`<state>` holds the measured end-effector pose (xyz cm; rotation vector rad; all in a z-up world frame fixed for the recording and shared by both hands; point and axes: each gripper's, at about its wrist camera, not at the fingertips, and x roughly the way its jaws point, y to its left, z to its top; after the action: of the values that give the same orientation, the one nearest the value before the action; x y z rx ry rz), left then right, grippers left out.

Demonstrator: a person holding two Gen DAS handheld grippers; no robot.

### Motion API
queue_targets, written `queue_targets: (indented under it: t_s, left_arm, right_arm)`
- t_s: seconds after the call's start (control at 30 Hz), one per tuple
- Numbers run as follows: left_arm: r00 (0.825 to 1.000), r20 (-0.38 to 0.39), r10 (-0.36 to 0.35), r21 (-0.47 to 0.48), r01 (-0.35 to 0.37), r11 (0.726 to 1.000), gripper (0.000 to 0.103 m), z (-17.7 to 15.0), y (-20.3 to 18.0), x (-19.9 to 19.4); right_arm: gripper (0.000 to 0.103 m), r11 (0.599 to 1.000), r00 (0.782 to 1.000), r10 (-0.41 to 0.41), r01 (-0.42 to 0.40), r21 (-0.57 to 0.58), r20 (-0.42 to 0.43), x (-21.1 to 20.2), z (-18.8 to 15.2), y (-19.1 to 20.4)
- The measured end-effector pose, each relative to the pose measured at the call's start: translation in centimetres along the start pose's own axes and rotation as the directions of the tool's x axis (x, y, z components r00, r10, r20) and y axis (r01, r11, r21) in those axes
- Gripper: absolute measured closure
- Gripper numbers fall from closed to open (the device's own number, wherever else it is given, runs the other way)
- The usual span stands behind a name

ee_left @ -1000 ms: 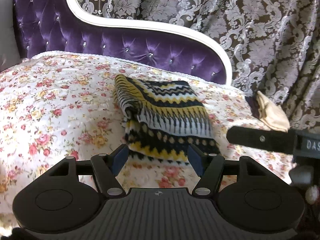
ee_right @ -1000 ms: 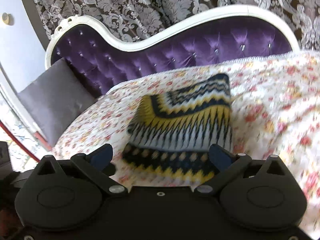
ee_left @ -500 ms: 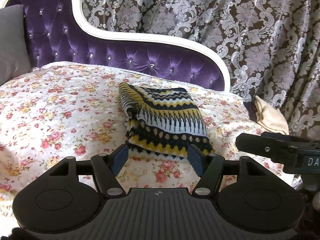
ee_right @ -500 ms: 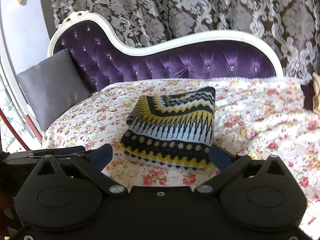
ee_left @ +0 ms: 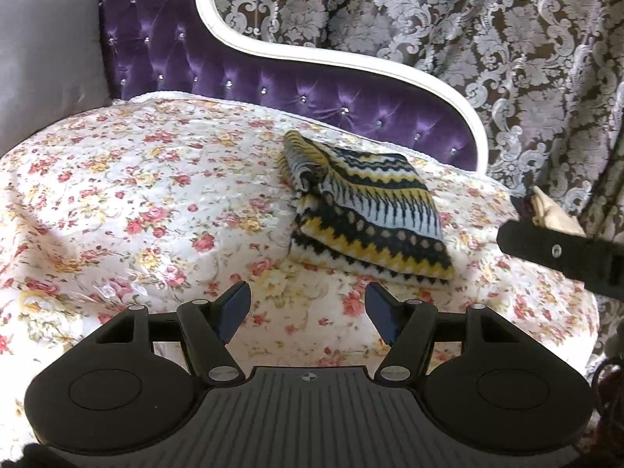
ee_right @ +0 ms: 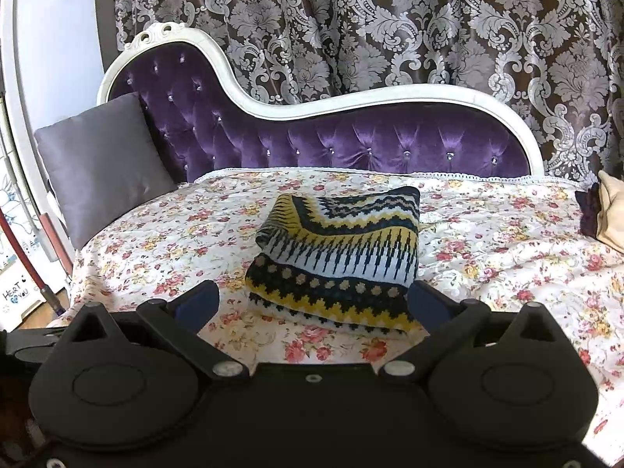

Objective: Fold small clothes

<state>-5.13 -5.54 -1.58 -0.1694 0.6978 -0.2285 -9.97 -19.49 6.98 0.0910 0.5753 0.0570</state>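
Note:
A folded knit garment with yellow, black and white zigzag bands lies flat on the floral bedspread. It also shows in the right wrist view. My left gripper is open and empty, held back from the garment's near edge. My right gripper is open and empty, its fingers wide apart just short of the garment's near edge. Part of the right gripper shows at the right edge of the left wrist view.
A purple tufted backrest with a white frame runs behind the bedspread. A grey cushion leans at the left end. A beige cloth on something dark lies at the right end. Patterned curtains hang behind.
Both grippers have pulled back and up from the folded garment, so it looks smaller and farther away. The garment has not moved. Both grippers stay open.

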Motion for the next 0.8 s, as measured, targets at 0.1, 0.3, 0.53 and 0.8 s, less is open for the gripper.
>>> queue_targets:
  t_s: [0.1, 0.3, 0.53, 0.8]
  left_arm:
    - [1.0, 0.011, 0.029, -0.004, -0.029, 1.0, 0.04, 0.4, -0.1, -0.2]
    - [0.998, 0.011, 0.054, 0.001, -0.054, 0.999, 0.039, 1.3, -0.3, -0.1]
    - [0.997, -0.006, 0.082, 0.023, -0.082, 0.996, 0.04, 4.4, -0.4, 3.7]
    - [0.995, 0.018, 0.094, 0.123, -0.096, 0.988, 0.04, 8.6, -3.1, 9.2]
  right_arm:
    - [0.001, 1.0, 1.0, -0.012, 0.012, -0.003, -0.003, 0.1, 0.0, 0.1]
    - [0.001, 0.999, 0.999, -0.034, 0.033, -0.033, -0.009, 1.5, 1.3, -0.2]
    - [0.001, 0.997, 0.998, -0.043, 0.041, -0.071, -0.034, 6.2, 3.1, -1.2]
    - [0.001, 0.993, 0.995, -0.085, 0.08, -0.089, -0.056, 9.8, 5.0, -3.2]
